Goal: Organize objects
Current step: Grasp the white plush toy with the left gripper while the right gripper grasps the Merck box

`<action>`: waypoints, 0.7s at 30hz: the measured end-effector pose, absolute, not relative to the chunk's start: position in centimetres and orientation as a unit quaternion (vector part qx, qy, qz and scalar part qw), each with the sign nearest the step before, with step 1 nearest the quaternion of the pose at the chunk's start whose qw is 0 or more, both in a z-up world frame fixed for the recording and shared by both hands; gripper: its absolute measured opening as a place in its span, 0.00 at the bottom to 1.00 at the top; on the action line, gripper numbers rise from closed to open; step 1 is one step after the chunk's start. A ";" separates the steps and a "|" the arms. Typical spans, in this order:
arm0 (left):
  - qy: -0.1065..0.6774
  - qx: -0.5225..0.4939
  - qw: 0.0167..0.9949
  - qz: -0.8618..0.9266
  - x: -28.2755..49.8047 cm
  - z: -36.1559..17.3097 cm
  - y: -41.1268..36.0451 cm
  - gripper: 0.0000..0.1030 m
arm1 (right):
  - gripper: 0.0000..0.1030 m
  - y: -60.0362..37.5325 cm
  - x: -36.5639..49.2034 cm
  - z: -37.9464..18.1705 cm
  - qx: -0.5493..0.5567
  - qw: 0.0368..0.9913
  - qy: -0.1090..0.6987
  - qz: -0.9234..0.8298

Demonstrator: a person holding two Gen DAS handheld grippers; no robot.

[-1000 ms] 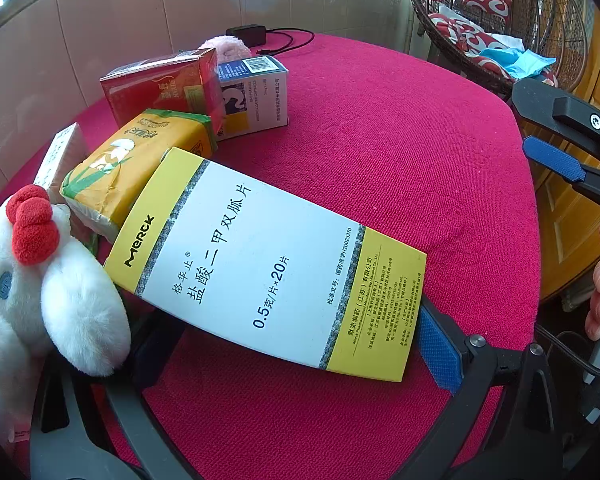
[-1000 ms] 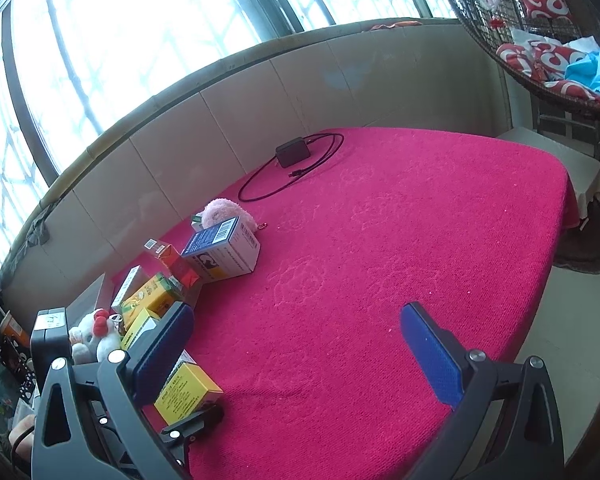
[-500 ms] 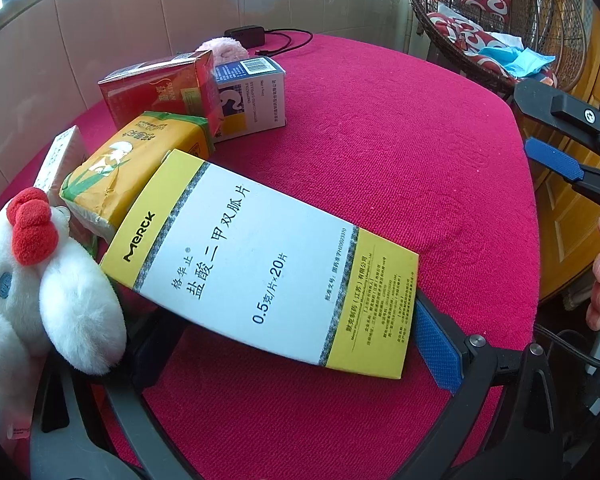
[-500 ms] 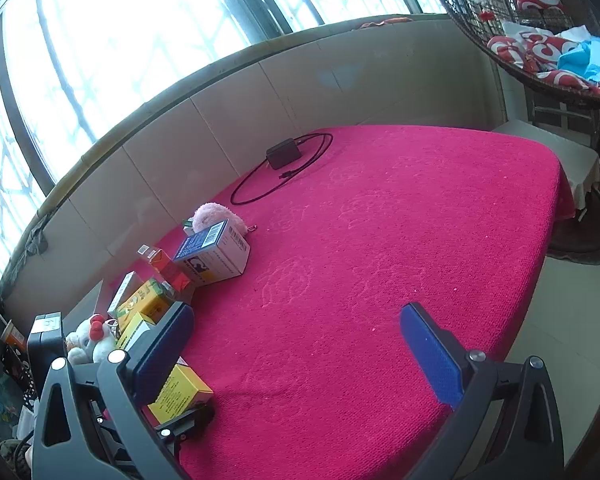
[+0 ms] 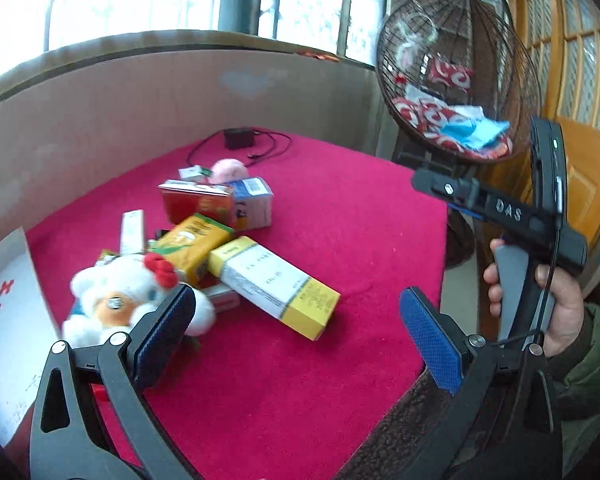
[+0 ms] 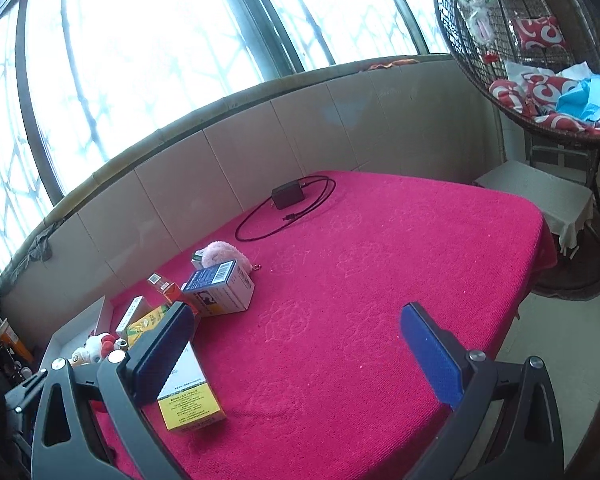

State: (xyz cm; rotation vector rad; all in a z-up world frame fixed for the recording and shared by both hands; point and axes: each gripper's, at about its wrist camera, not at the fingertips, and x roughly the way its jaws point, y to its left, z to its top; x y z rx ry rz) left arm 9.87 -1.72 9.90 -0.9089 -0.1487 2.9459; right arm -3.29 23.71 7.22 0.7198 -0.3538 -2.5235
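Observation:
A long yellow-and-white medicine box (image 5: 272, 284) lies flat on the red cloth (image 5: 340, 240), its far end resting against a yellow-green box (image 5: 192, 244). My left gripper (image 5: 296, 336) hangs open a little in front of it, holding nothing. A white plush toy with a red bow (image 5: 120, 300) sits by the left finger. Behind are a red box (image 5: 196, 202), a blue-and-white box (image 5: 252, 204) and a pink plush (image 5: 228, 170). My right gripper (image 6: 298, 354) is open and empty above the cloth, with the medicine box (image 6: 188, 396) beside its left finger.
A black charger with its cable (image 6: 288, 196) lies at the far side of the cloth. A white carton (image 5: 8, 320) stands at the left edge. A hand (image 5: 556, 300) holds the right tool at the right. A wicker hanging chair (image 6: 540, 60) and a covered stool (image 6: 540, 196) stand beyond the table.
The left gripper has let go of the yellow-and-white box and drawn back and up; the box now lies on the cloth. The right gripper has barely shifted.

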 end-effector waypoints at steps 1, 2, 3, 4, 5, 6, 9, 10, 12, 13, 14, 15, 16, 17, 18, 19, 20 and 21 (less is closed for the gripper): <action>-0.060 -0.281 0.011 0.958 10.4 10.6 -2.8 1.00 | 1.00 23.6 -3.3 7.3 0.265 0.249 -0.130 -0.922; -0.071 -0.269 -0.010 0.960 10.5 11.1 -4.0 1.00 | 1.00 23.4 -3.4 7.4 0.266 0.258 -0.129 -0.920; -0.080 -0.258 -0.034 0.962 11.0 11.5 -5.1 1.00 | 1.00 23.1 -3.4 7.5 0.267 0.266 -0.127 -0.918; -0.088 -0.250 -0.056 0.963 11.4 11.8 -6.3 1.00 | 1.00 22.6 -3.4 7.6 0.267 0.275 -0.119 -0.916; -0.096 -0.247 -0.075 0.961 11.6 11.7 -7.7 1.00 | 1.00 22.0 -3.3 7.8 0.268 0.285 -0.107 -0.914; -0.103 -0.248 -0.094 0.959 11.5 11.7 -8.8 1.00 | 1.00 21.1 -3.3 7.9 0.271 0.296 -0.092 -0.911; -0.127 -0.271 -0.106 0.948 11.2 10.6 -11.5 1.00 | 1.00 18.2 -3.2 7.9 0.284 0.340 -0.046 -0.895; -0.132 -0.282 -0.097 0.945 10.7 10.1 -11.9 1.00 | 1.00 17.1 -3.1 7.7 0.289 0.355 -0.031 -0.888; -0.130 -0.302 -0.081 0.941 9.9 9.1 -12.1 1.00 | 1.00 15.0 -2.8 7.2 0.295 0.375 -0.006 -0.879; -0.124 -0.310 -0.076 0.940 9.6 8.8 -12.0 1.00 | 1.00 13.9 -2.8 6.8 0.302 0.384 0.004 -0.873; -0.117 -0.317 -0.076 0.938 9.2 8.4 -11.9 1.00 | 1.00 13.0 -2.9 6.3 0.311 0.395 0.011 -0.864; -0.109 -0.325 -0.076 0.936 8.6 8.0 -11.6 1.00 | 1.00 12.1 -3.0 5.8 0.322 0.405 0.015 -0.856; -0.103 -0.331 -0.076 0.935 8.3 7.7 -11.2 1.00 | 1.00 11.5 -3.0 5.2 0.331 0.411 0.017 -0.849; -0.097 -0.334 -0.076 0.934 8.1 7.5 -11.0 1.00 | 1.00 10.9 -3.2 4.6 0.340 0.415 0.020 -0.843; -0.089 -0.337 -0.076 0.934 7.9 7.3 -10.7 1.00 | 1.00 10.4 -3.4 4.1 0.348 0.421 0.024 -0.837; -0.081 -0.339 -0.075 0.934 7.6 7.1 -10.4 1.00 | 1.00 9.8 -3.5 3.5 0.358 0.429 0.029 -0.829; -0.071 -0.341 -0.074 0.935 7.4 6.9 -10.1 1.00 | 1.00 9.3 -3.6 3.0 0.367 0.431 0.037 -0.823; -0.060 -0.342 -0.074 0.935 7.2 6.9 -9.9 1.00 | 1.00 8.8 -3.7 2.5 0.373 0.429 0.047 -0.821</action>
